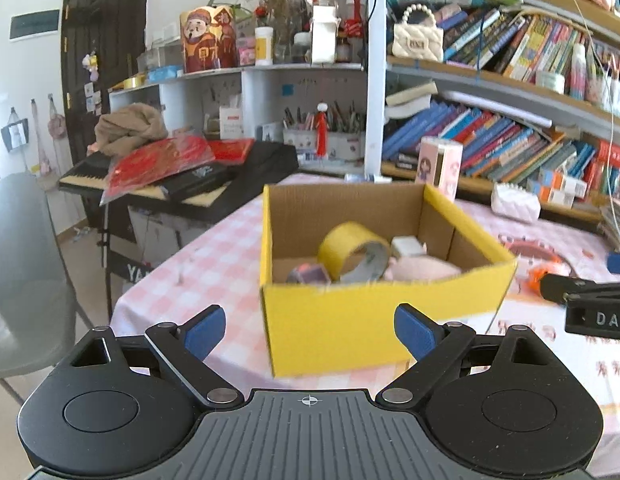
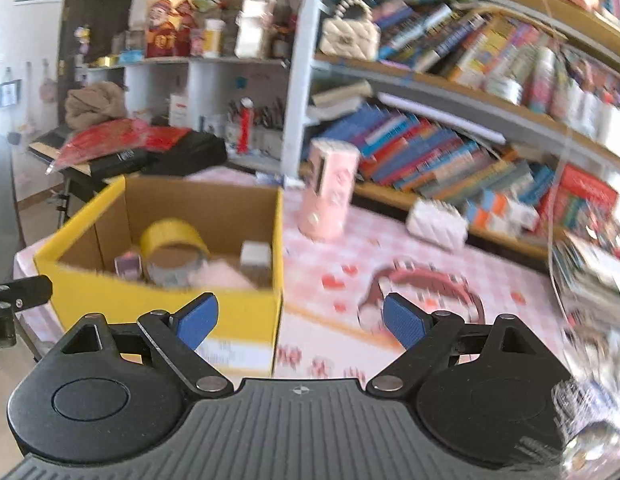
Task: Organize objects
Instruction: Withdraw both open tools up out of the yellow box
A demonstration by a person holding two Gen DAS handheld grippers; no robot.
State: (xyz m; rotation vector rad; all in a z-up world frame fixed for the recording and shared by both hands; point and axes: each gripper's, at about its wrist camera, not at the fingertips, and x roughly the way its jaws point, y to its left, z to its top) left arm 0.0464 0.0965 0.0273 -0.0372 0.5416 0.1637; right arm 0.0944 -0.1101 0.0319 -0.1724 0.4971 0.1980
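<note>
A yellow cardboard box (image 1: 350, 320) stands open on the pink checked table (image 1: 213, 264). Inside lie a yellow tape roll (image 1: 352, 250), a small purple item (image 1: 307, 273), a pink soft item (image 1: 422, 269) and a small white box (image 1: 408, 246). My left gripper (image 1: 309, 330) is open and empty, just in front of the box. My right gripper (image 2: 299, 320) is open and empty, at the box's right front corner (image 2: 275, 308). The tape roll (image 2: 171, 240) also shows in the right wrist view. A pink carton (image 2: 330, 190) and a white quilted pouch (image 2: 438, 220) stand on the table behind.
Bookshelves (image 1: 510, 136) full of books line the back right. A keyboard (image 1: 181, 184) with red bags on it stands at the left, a grey chair (image 1: 25, 272) nearer. The other gripper (image 1: 590, 304) shows at the right edge, by an orange item (image 1: 536, 274).
</note>
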